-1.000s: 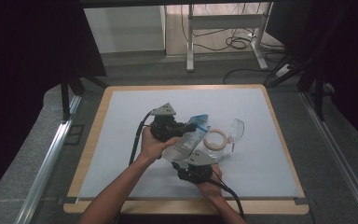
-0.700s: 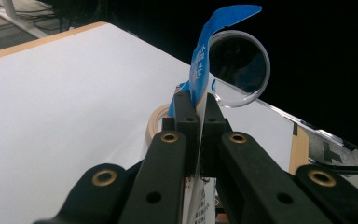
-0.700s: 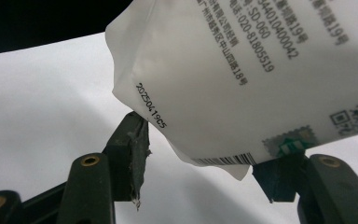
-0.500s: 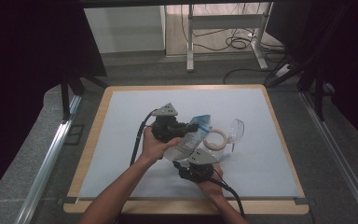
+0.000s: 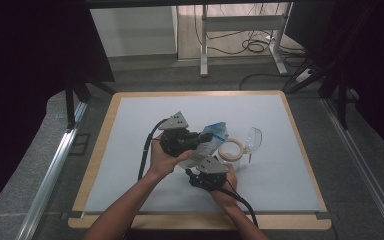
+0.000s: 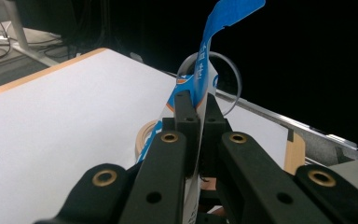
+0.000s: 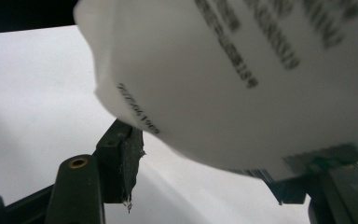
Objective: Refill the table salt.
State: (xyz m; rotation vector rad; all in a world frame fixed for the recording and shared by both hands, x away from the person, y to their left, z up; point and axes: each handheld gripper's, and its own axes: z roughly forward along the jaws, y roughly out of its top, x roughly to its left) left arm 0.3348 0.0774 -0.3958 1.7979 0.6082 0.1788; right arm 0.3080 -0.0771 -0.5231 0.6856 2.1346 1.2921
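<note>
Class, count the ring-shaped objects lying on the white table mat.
1: a tape ring lies right of the held blue-and-white packet, beside a clear plastic piece. Others may be hidden.

— What kind of room is this?

— A lab or test studio, set up for recording. Black curtains (image 5: 35,75) hang well off to the left of the tongs and more to the right, closing in the work area.

— And the furniture?

— A white-topped table with a pale wooden rim (image 5: 97,155) lies under the tongs, standing on grey carpet (image 5: 25,170). Metal rails (image 5: 50,180) run along the floor on either side.

— Anything beyond?

— Far past the tongs stands a metal desk frame (image 5: 240,30) with loose black cables (image 5: 255,46) coiled on the floor beneath it.
</note>
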